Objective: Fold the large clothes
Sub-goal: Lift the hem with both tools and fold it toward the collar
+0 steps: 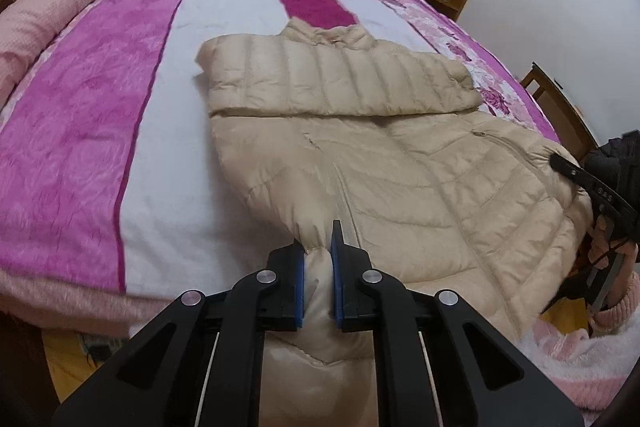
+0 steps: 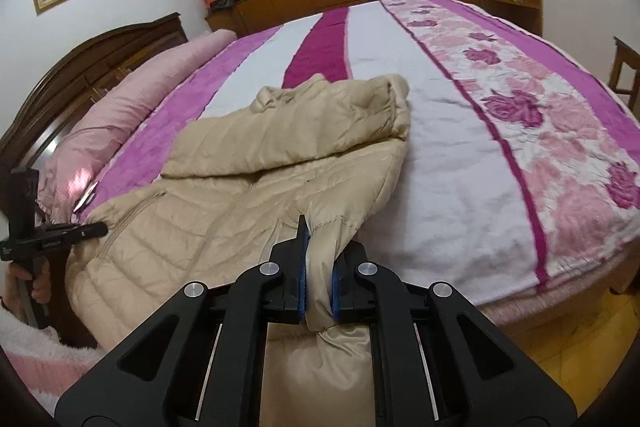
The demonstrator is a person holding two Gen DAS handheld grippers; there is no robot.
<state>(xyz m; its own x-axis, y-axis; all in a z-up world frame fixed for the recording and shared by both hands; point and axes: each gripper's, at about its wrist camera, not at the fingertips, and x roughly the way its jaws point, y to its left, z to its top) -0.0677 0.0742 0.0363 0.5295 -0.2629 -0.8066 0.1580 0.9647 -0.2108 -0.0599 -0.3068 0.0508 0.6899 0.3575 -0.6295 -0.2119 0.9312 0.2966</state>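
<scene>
1. Bunched beige hem fills the gap between the blue pads of my left gripper, which is clamped on the bottom edge of the puffer jacket at its left corner.
2. Likewise, my right gripper is pinched shut on the hem at the opposite corner, with fabric gathered between its pads and spilling down below them.
3. Ahead of both pairs of jaws, the jacket lies front-up on the striped bedspread, its zipper line running straight away from me toward the collar at the far end.
4. Across the chest, a sleeve is already folded over, lying crosswise to the zipper and well ahead of my jaws.
5. Its long axis, then, points from my jaws to the collar; the hem I hold is the near end, hanging just off the bed's near edge.
6. Both hands look about equally near, one at each hem corner, so I judge the coming move to be a shared one: lift the hem and carry it forward along that axis, over the folded sleeve toward the collar.
7. Uneven travel would likely skew the fold, and the slick, puffy shell may slip.
</scene>
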